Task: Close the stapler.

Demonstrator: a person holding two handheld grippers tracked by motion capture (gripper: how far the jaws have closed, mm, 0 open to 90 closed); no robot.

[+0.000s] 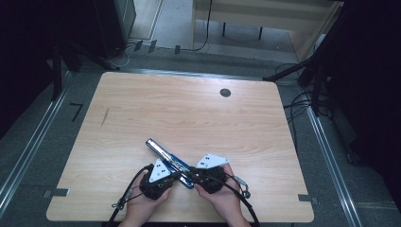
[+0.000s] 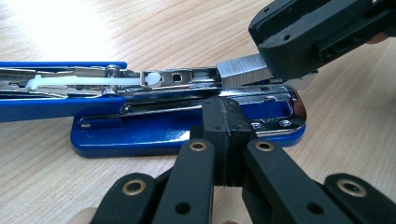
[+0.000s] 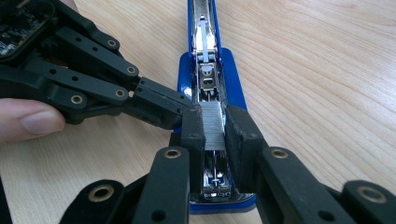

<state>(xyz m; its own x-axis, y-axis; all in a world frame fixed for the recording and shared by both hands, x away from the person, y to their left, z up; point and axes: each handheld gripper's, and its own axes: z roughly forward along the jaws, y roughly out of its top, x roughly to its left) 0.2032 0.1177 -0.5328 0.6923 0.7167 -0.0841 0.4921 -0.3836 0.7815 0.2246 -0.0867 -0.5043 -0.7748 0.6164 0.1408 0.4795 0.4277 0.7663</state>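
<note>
Right gripper view shows your right gripper [image 3: 215, 128] pinching the staple strip [image 3: 214, 125] lengthwise over the stapler's [image 3: 233, 65] open channel, left gripper [image 3: 161, 105] closed alongside.

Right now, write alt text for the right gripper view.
The right tool grips a silver block of staples over the open channel of a blue metal stapler on a light wooden table. The left tool, jaws shut, presses against the stapler's side.
</note>
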